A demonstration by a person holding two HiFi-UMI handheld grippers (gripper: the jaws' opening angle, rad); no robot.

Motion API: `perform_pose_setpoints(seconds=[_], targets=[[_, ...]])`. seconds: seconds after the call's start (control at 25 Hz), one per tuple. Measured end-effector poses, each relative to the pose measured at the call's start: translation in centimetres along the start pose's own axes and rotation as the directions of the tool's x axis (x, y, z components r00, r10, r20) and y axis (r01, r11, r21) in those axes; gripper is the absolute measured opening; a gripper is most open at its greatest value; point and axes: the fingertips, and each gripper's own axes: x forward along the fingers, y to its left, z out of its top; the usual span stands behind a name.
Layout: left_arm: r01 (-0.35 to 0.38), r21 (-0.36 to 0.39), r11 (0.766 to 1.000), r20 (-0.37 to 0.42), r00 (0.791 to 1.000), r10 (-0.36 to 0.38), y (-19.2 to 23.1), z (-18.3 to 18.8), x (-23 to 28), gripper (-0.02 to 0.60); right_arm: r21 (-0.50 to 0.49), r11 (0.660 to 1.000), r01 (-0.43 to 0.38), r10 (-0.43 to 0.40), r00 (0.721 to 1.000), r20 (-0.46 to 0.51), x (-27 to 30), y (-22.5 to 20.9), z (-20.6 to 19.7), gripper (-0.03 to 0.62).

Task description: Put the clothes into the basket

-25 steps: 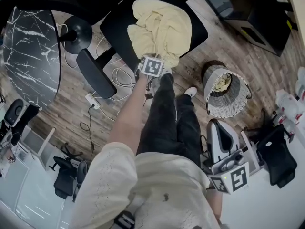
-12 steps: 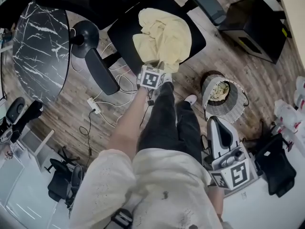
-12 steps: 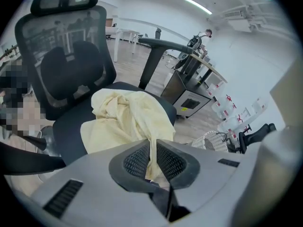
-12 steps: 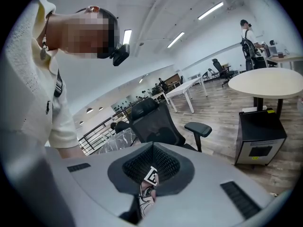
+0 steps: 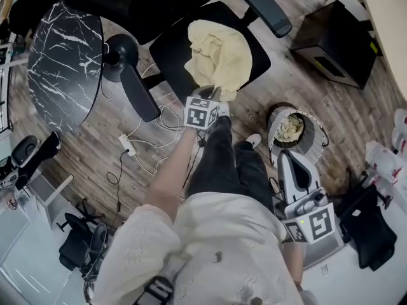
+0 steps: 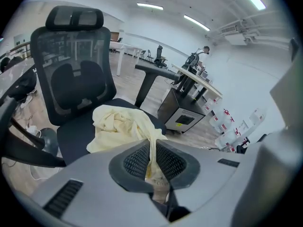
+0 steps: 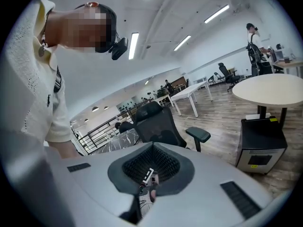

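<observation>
A pale yellow garment (image 5: 219, 54) lies bunched on the seat of a black office chair (image 5: 172, 46). My left gripper (image 5: 213, 94) is at the seat's near edge, shut on a fold of that garment. In the left gripper view the garment (image 6: 120, 124) runs as a taut strip into the left gripper (image 6: 152, 167), pinched between the pads. The round wire basket (image 5: 313, 146) stands on the floor to the right of the chair, with a pale cloth inside. My right gripper (image 5: 287, 157) hovers just below the basket. In its own view the right gripper (image 7: 147, 184) looks shut and holds nothing.
A dark marble-patterned round table (image 5: 60, 56) stands to the left. A power strip and cables (image 5: 127, 146) lie on the wooden floor. A black cabinet (image 5: 334, 43) is at the upper right, another black chair (image 5: 372, 224) at the lower right. The person's dark-trousered legs (image 5: 222, 157) stand between chair and basket.
My left gripper has risen from the seat's edge, drawing a fold of the yellow garment up with it. The right gripper has lifted a little beside the basket.
</observation>
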Motion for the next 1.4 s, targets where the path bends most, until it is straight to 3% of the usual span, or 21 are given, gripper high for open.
perform_pose_setpoints(seconds=[0.48,0.92,1.4], targets=[[-0.035,-0.064,0.997,0.079,0.996,0.041,-4.4,0.1,-4.5,0.051,-0.047,0.999,0.0,0.001,0.999,0.034,-5.6,-0.9,1.2,0.01],[-0.019,-0.043,0.999,0.132,0.991,0.024,-7.9,0.5,-8.6,0.051,-0.066,0.998,0.002,0.001,0.999,0.047,-8.6,-0.5,1.2,0.011],[0.013,-0.009,1.0,0.172,0.985,-0.011,-11.2,-1.6,-13.6,0.051,-0.107,0.994,0.008,-0.002,0.998,0.055,-12.0,1.7,0.3,0.011]])
